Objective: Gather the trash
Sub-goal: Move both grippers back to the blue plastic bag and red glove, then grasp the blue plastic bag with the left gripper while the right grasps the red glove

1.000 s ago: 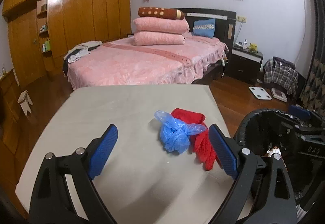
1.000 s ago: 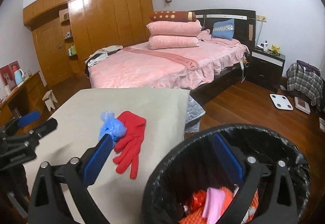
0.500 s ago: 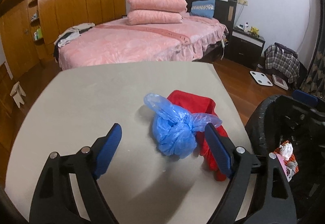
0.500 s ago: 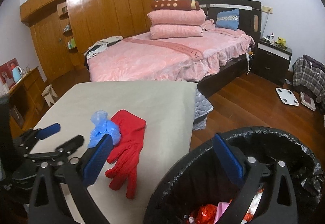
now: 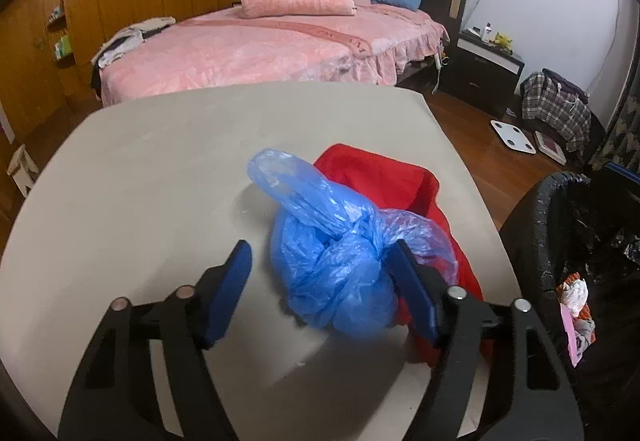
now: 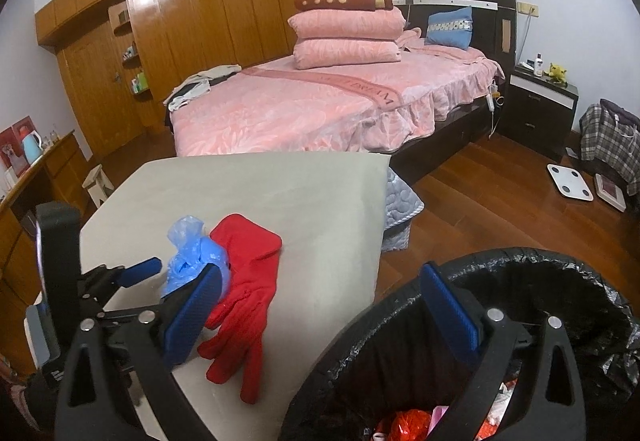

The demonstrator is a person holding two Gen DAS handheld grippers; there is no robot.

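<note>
On the grey tabletop (image 5: 140,169): your left gripper (image 5: 324,281) is closing around the knotted blue plastic bag (image 5: 332,265), pads not yet pressing.

Bag sits mid-table, touching the red fabric glove (image 5: 384,185), whose cloth runs beside and under the right-hand pad. Risks, as I judge them: that pad pinches glove along with bag and drags it; thin, slippery film squirts out of a partial grip. The left wrist view shows the bag between the jaws. Only the right wrist view shows the glove's fingers splayed toward the table edge and your right gripper (image 6: 320,305), wide open and empty, at the rim of the black-lined bin (image 6: 560,265).
</note>
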